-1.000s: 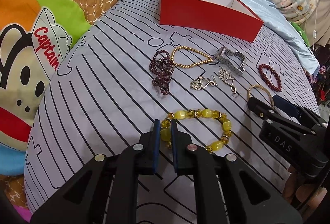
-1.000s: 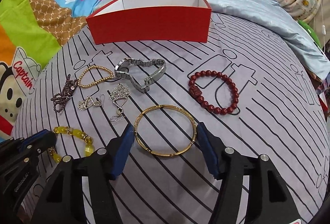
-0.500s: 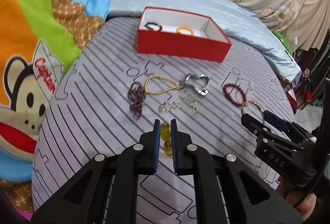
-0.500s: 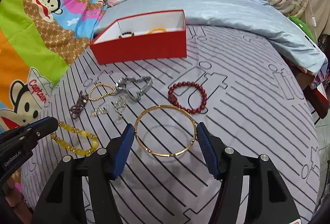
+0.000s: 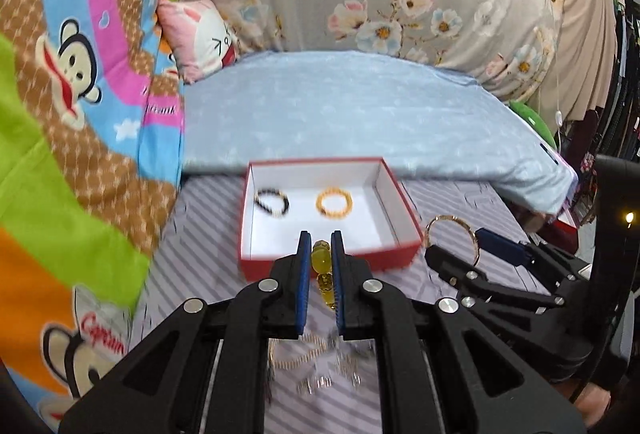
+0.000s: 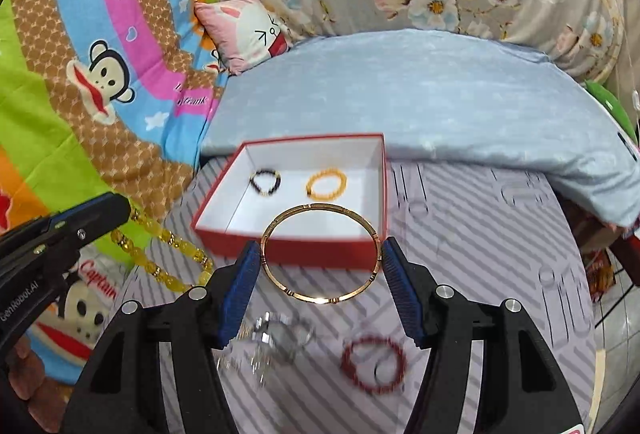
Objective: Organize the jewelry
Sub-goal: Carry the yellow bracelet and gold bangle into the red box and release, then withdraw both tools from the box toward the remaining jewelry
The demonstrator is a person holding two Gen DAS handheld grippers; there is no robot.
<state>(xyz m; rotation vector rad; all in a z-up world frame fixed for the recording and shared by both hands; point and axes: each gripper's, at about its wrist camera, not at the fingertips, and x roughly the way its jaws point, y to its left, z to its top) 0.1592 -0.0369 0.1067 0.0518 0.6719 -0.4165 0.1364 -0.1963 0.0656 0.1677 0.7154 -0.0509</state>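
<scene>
Left gripper (image 5: 319,266) pinches the yellow bead bracelet (image 5: 322,262), which dangles clear of the striped bedspread (image 6: 480,234). Right gripper (image 6: 318,266) clamps the gold bangle (image 6: 320,254) across its width, in front of the red box (image 6: 292,250) holding two small bracelets.

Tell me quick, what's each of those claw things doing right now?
Left gripper: shut on the yellow bead bracelet.
Right gripper: clamped across the gold bangle, holding it by its sides.

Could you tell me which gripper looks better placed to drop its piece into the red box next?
Probably left: the left gripper holds the yellow bracelet right at the red box front wall; the right gripper and bangle sit further back.
</scene>
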